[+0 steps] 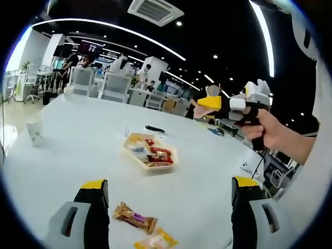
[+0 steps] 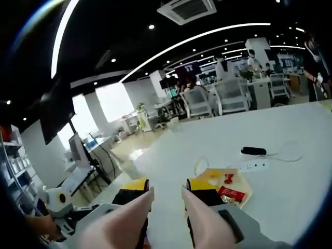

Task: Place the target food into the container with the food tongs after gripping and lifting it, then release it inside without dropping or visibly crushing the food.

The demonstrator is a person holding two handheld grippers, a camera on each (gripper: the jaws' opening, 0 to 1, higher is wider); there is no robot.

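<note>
Left gripper view: a white table (image 1: pixel 78 155) was seen, with a yellow tray (image 1: pixel 151 151) of snack packets at its middle. Two wrapped snacks (image 1: pixel 136 218) lay near the left gripper (image 1: pixel 170 199), whose jaws were spread wide and empty. The right gripper (image 2: pixel 167 197) was held above the table with pinkish tongs between narrow-set jaws.

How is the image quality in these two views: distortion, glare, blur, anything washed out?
Left gripper view: strong fisheye bend, ceiling light strips curve; white table bright but readable, tray and snack packets fairly sharp, right gripper slightly soft. Right gripper view: same bending, windows at left blown out, tongs close and blurred, tray soft.
</note>
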